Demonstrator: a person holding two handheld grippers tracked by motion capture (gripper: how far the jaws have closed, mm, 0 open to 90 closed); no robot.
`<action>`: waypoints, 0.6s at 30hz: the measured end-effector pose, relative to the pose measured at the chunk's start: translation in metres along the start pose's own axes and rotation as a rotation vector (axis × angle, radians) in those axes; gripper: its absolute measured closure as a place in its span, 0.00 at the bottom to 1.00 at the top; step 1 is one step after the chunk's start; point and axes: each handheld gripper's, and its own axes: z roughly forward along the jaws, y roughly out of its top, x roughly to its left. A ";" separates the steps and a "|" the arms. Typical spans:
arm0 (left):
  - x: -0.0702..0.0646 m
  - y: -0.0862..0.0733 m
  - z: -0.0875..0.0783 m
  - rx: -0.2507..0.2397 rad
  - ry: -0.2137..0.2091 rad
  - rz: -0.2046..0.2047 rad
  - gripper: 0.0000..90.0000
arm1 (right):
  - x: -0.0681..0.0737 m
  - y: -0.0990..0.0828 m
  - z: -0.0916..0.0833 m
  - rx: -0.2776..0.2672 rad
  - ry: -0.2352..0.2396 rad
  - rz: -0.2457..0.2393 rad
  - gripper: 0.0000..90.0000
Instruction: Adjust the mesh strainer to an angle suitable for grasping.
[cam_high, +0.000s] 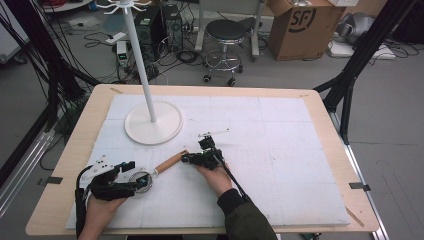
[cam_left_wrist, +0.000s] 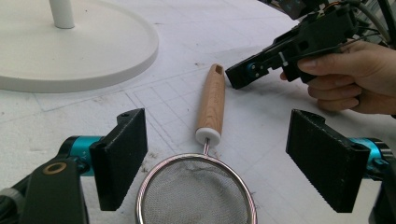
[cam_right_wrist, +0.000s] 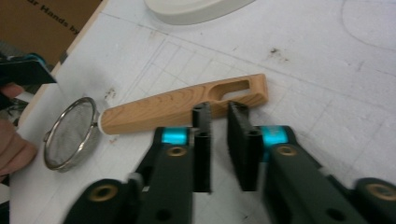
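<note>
We see a small strainer (cam_high: 159, 170) lying flat on the white mat (cam_high: 280, 150) near the near edge of the table (cam_high: 75, 150), its mesh bowl (cam_left_wrist: 195, 191) toward the left and its wooden handle (cam_left_wrist: 211, 100) pointing right and slightly away. The handle ends in a slotted hole, clear in the right gripper view.

Our left gripper (cam_high: 127, 175) is released, its jaws spread wide on either side of the mesh bowl without touching it; in the left gripper view the rim sits between the two black pads (cam_left_wrist: 122, 156).

Our right gripper (cam_high: 192, 158) rests at the far tip of the handle. In the right gripper view its jaws stand nearly together with only a narrow gap, gripping nothing, their tips just beside the slotted end of the handle (cam_right_wrist: 187, 102).

A white stand (cam_high: 150, 100) with a round base rises from the mat farther back on the left, well apart from the strainer. A stool (cam_high: 226, 42) and a cardboard box (cam_high: 300, 25) stand on the floor beyond.
</note>
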 end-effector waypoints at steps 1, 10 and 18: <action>0.000 0.000 0.000 0.001 -0.001 0.002 0.24 | 0.000 0.000 0.000 0.000 0.000 0.000 0.78; -0.001 0.000 0.001 0.006 -0.005 0.009 0.24 | 0.003 -0.004 -0.016 -0.032 0.015 -0.032 0.44; -0.006 0.003 0.008 0.034 -0.002 0.045 0.24 | -0.007 -0.018 -0.050 -0.089 -0.010 -0.052 0.30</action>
